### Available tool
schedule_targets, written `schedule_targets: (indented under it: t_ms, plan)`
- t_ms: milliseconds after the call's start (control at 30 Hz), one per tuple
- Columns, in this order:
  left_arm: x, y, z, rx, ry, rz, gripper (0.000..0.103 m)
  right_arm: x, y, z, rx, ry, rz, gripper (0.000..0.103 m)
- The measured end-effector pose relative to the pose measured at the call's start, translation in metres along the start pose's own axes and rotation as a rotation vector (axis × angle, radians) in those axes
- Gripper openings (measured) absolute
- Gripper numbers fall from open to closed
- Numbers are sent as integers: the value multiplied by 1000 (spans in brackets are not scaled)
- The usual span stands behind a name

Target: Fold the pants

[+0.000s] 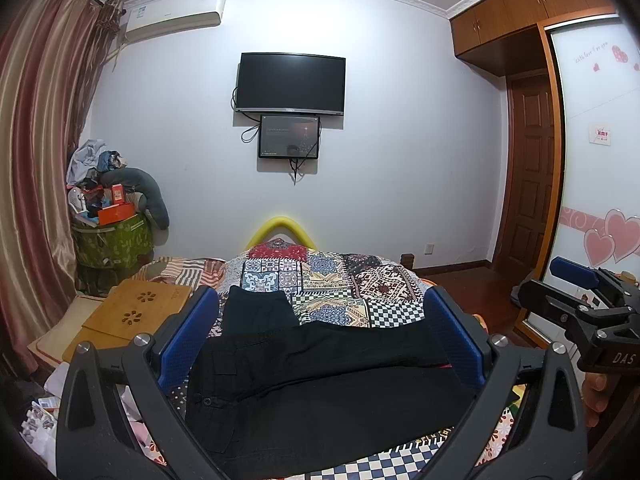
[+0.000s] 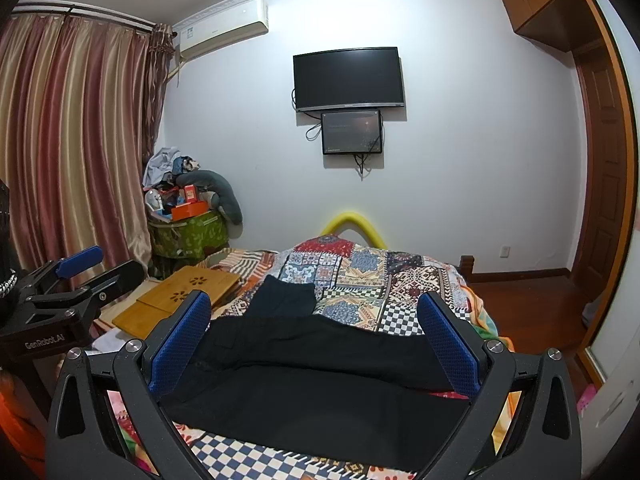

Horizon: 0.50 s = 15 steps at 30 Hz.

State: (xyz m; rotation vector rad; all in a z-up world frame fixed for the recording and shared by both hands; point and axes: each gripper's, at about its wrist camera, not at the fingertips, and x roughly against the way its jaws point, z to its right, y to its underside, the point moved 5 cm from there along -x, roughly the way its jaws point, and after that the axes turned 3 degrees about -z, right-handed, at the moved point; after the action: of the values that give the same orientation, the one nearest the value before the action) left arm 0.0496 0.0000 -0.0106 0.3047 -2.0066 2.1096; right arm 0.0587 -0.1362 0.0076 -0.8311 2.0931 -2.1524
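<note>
Patchwork bedspread (image 1: 340,280) carries black pants (image 1: 320,380) below both spread-fingered hand-held grippers.

Black pants (image 1: 320,392): near edge hidden behind the left tool's (image 1: 320,336) frame. Lower wall screen's (image 1: 289,137) text too small to read. Bed (image 2: 400,280): foot edge out of sight.

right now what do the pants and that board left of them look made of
Pants: matte black woven cloth, probably cotton; it creases softly and has a buttoned pocket flap. Board: pale wood, possibly bamboo, smooth, with flower-shaped cutouts.
</note>
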Motion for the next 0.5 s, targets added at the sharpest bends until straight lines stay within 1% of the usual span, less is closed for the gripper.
schedule_targets:
  t_ms: [133, 300, 400, 500]
  plan:
    - [-2, 2, -1, 6, 2, -13, 103, -1, 0, 1, -1, 4, -2, 102]
    - [-12, 2, -5, -19, -6, -14, 103, -10, 2, 5, 0, 16, -16, 102]
    - [-29, 0, -13, -38, -12, -18, 103, -22, 4, 11, 4, 37, -33, 102]
    - [-58, -2, -27, -49, -46, -44, 103, -43, 8, 18, -1, 46, -70, 102]
